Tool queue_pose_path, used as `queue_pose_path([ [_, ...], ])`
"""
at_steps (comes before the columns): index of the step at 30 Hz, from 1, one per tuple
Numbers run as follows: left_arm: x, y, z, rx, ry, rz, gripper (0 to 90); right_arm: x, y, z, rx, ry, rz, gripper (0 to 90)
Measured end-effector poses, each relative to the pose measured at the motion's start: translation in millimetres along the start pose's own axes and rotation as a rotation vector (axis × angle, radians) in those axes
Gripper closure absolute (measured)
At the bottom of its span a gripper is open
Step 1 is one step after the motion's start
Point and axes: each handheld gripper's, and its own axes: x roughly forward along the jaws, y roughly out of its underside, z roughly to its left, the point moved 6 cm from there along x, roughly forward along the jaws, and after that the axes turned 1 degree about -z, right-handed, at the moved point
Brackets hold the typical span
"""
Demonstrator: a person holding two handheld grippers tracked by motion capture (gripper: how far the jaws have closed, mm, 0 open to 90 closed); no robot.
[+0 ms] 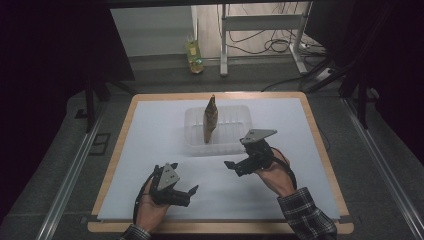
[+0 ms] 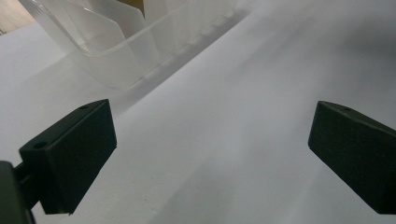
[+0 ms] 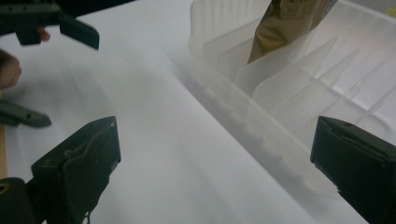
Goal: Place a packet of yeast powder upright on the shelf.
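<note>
Table (image 1: 150, 125): white sheet ran almost to the wooden edge, loads of bare space up front.
Clear bin (image 1: 235, 137): sat mid-table, brown pouch (image 1: 210, 120) standing upright inside, its top cropped in both gripper views.
Left gripper (image 1: 186, 191): jaws apart, holding nothing.
Right gripper (image 1: 231, 165): same deal, just beside the bin.

Left gripper (image 1: 192, 190) low near the person's side, jaws spread wide, nothing between them, pointing to the right toward the other tool. Left hand (image 1: 150, 207) grips it from behind, cable looping beside the wrist. Right gripper (image 1: 231, 165) ahead and to the right of the left one, jaws also wide apart and empty, pointing left. Right hand (image 1: 275, 175) holds it; plaid sleeve (image 1: 305, 215) on that forearm.
</note>
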Motion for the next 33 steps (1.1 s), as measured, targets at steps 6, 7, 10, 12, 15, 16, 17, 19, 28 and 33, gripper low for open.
queue_pose_path([
  [6,0.8,0.2,-0.4,0.001,0.002,0.002,1.0,-4.8,12.7,-3.0,-0.018,0.005,0.002,1.8],
  [7,0.9,0.5,-0.5,0.000,0.002,0.003,1.0,-5.2,14.0,-3.3,-0.019,0.008,0.002,1.8],
  [10,0.9,0.7,-0.6,0.000,0.003,0.005,1.0,-7.0,17.3,-3.4,-0.023,0.007,-0.003,1.7],
  [12,0.9,1.0,-0.2,0.001,0.004,0.006,1.0,-8.7,19.2,-2.9,-0.025,0.013,0.002,1.7],
  [15,0.5,1.3,0.6,-0.003,0.002,0.005,1.0,-11.3,19.7,-1.9,-0.025,0.017,0.000,1.7],
  [16,0.5,1.3,0.6,-0.003,0.002,0.005,1.0,-11.3,19.7,-1.9,-0.025,0.017,0.000,1.7],
  [17,0.0,1.5,1.3,-0.004,-0.002,0.015,1.4,-13.5,20.0,-1.1,-0.026,0.016,-0.006,1.7],
  [19,-0.3,1.8,2.2,-0.002,-0.007,0.035,2.0,-14.6,20.2,-1.1,-0.027,0.020,-0.006,1.7],
  [28,-7.8,0.2,9.4,-0.030,0.004,0.027,3.5,-25.0,28.5,-4.1,-0.016,0.041,-0.017,1.0],
  [33,-10.1,1.2,11.5,-0.015,0.017,0.019,2.7,-35.2,34.8,-4.8,0.005,0.051,-0.029,0.1],
])
